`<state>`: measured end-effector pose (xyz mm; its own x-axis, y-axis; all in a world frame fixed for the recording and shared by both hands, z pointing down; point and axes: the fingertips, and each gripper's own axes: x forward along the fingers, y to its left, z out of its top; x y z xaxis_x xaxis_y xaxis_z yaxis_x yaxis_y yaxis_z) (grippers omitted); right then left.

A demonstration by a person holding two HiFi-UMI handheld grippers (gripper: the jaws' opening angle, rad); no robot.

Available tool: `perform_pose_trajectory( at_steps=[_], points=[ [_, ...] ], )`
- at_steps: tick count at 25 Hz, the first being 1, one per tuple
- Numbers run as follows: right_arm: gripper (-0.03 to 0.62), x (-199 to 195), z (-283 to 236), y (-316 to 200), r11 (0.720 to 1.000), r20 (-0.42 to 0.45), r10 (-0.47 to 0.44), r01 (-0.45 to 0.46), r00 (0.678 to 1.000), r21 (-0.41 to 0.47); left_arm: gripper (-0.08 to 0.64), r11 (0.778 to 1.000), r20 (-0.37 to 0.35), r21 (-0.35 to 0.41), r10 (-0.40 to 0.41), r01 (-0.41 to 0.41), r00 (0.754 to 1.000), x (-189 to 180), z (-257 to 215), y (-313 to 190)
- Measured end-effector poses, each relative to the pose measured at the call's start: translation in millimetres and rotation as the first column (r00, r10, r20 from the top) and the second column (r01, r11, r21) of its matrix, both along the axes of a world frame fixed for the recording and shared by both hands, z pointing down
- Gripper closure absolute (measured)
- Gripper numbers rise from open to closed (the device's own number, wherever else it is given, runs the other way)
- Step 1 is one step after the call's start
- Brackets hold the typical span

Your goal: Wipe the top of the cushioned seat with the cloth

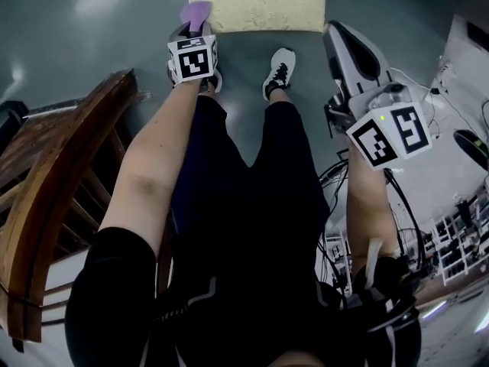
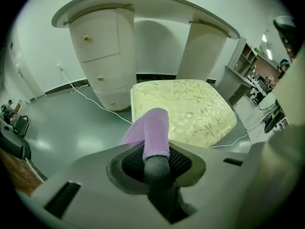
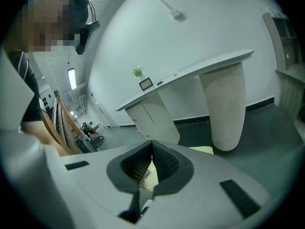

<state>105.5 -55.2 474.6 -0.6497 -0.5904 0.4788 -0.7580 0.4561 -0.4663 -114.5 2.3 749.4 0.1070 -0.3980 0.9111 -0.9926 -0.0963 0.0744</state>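
Legs (image 1: pixel 244 205): directly beneath my head view.
Left gripper (image 2: pixel 156 162): jaws clamped on the purple cloth (image 2: pixel 155 130), held just short of the seat (image 2: pixel 195 106).
Right gripper (image 3: pixel 151 166): jaws together, right of the seat, well apart from the cloth.

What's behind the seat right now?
A white desk on a drawer unit and a pillar leg; a white cable crosses the floor. The seat hides the floor right behind it; the cloth covers part of its near edge.

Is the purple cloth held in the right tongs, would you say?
No, the left tongs clamp the cloth; the right tongs are empty.
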Motion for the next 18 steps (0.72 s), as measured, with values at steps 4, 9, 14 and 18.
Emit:
perform_pose_trajectory(
  at_steps=[4, 9, 14, 18],
  points=[
    [0.586, 25, -3, 5, 1.000, 0.016, 0.013, -0.013, 1.000, 0.007, 0.477, 1.000, -0.007, 0.006, 0.024, -0.024, 1.000, 38, 0, 0],
    [0.586, 62, -1, 17, 0.999, 0.023, 0.035, -0.035, 0.999, 0.007, 0.477, 0.999, 0.024, 0.008, 0.035, -0.035, 0.999, 64, 3, -3],
    [0.586, 95, -1, 27, 0.999, 0.046, 0.053, -0.052, 0.998, -0.013, 0.477, 0.998, 0.003, 0.012, 0.069, -0.069, 0.998, 103, -3, -10],
    [0.586, 105, -2, 32, 0.999, 0.064, 0.047, -0.046, 0.997, -0.006, 0.477, 0.998, -0.022, 0.016, 0.060, -0.060, 0.998, 127, -2, -13]
  ],
)
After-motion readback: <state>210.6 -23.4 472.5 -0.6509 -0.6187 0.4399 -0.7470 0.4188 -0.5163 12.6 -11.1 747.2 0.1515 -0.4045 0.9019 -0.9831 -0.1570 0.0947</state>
